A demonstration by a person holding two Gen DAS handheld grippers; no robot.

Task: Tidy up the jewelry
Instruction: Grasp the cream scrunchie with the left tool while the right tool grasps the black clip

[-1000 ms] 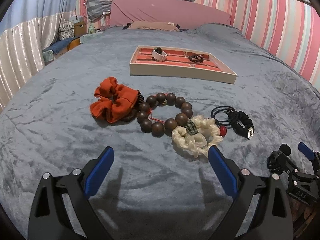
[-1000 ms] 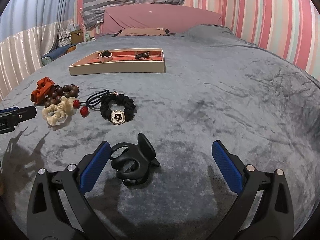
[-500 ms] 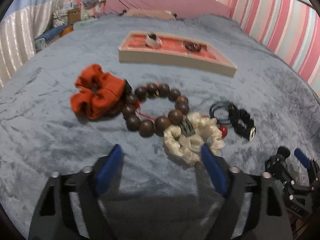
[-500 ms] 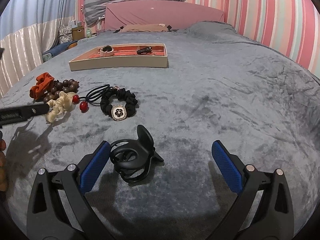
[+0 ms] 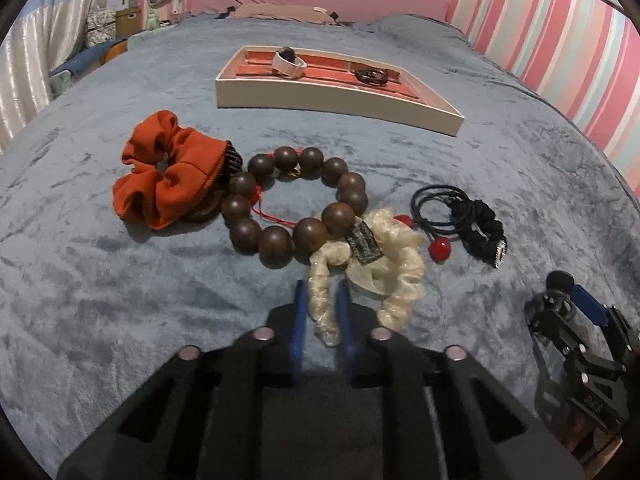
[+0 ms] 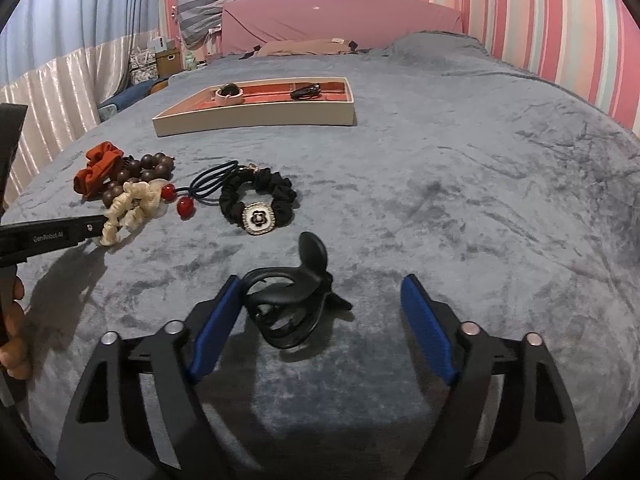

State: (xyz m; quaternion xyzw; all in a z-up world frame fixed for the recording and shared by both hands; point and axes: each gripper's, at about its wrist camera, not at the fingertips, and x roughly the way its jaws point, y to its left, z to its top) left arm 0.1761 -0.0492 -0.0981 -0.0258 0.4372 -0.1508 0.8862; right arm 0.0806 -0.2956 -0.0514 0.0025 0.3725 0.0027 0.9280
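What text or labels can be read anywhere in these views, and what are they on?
"GenRobot.AI" in small pale print: on the left gripper's black finger, right wrist view.
Mark on the right gripper's body, left wrist view: too blurred to read.
Dark tag on the cream scrunchie: no legible text.

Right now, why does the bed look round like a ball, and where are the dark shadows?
Both wrist views use fisheye lenses, bending the bed and tray. Right wrist view: sharp shadows lie beneath the hair claw and beside the left gripper. Left wrist view: slightly softer.
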